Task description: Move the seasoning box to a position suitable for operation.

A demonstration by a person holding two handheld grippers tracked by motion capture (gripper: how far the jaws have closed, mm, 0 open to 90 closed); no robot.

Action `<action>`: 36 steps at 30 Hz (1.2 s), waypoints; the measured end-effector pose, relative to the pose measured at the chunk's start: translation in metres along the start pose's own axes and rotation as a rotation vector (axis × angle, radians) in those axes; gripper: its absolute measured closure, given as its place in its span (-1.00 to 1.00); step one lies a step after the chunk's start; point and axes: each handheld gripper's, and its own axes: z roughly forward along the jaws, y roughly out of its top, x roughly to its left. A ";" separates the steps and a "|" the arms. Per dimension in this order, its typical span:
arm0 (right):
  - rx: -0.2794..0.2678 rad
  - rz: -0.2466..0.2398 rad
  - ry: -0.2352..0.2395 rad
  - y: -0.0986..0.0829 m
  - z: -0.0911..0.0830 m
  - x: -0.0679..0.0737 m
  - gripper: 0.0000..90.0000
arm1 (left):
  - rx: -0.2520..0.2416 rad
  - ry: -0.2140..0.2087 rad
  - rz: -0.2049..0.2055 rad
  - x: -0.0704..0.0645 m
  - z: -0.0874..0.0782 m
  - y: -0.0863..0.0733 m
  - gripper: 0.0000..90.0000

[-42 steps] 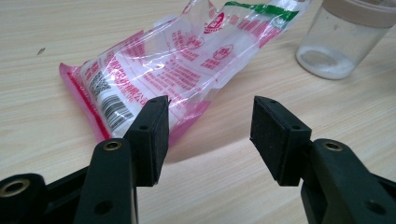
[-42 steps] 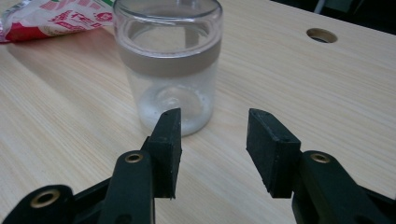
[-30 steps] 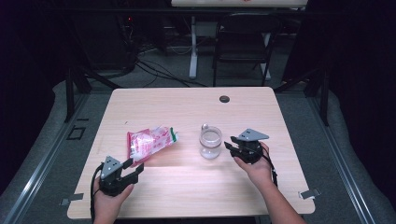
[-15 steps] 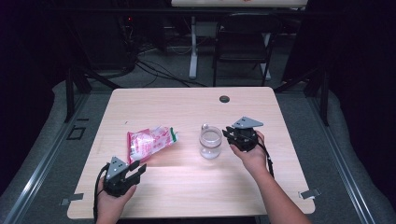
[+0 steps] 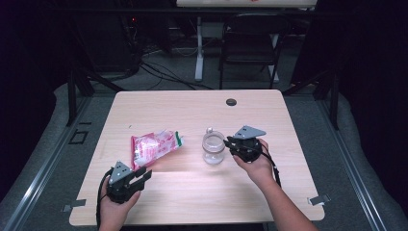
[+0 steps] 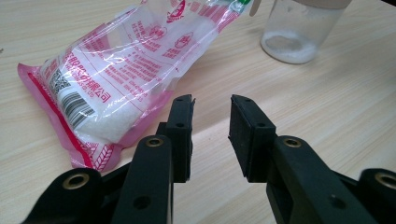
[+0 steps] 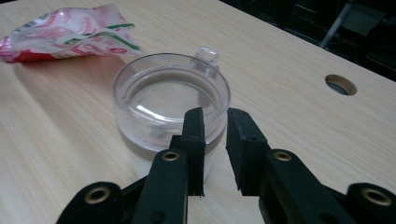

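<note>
Little is done yet, as I judge it; the work looks like getting the white grains from the bag [image 5: 155, 147] into the jar [image 5: 213, 147], and both lie untouched on the tabletop [image 5: 192, 108]. The bag rests flat left of centre, apparently sealed; the jar stands just right of it, lid on, with only a thin layer of white at its bottom in the left gripper view. The right tongs [image 7: 215, 122] sit at the jar's rim, jaws slightly apart and pinching nothing. The left tongs [image 6: 212, 109] hover spread near the bag's near corner, apart from it. Gripping, opening and pouring all remain.
</note>
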 end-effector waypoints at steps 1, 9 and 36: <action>-0.008 0.001 0.020 -0.001 -0.001 0.004 0.69 | 0.005 0.006 0.002 0.000 0.000 0.000 0.55; -0.025 -0.065 0.071 0.001 -0.002 0.024 0.65 | 0.008 0.010 -0.002 0.000 0.000 0.000 0.51; 0.056 0.004 0.028 0.034 0.043 -0.025 1.00 | -0.012 0.019 -0.003 -0.006 0.006 0.007 0.85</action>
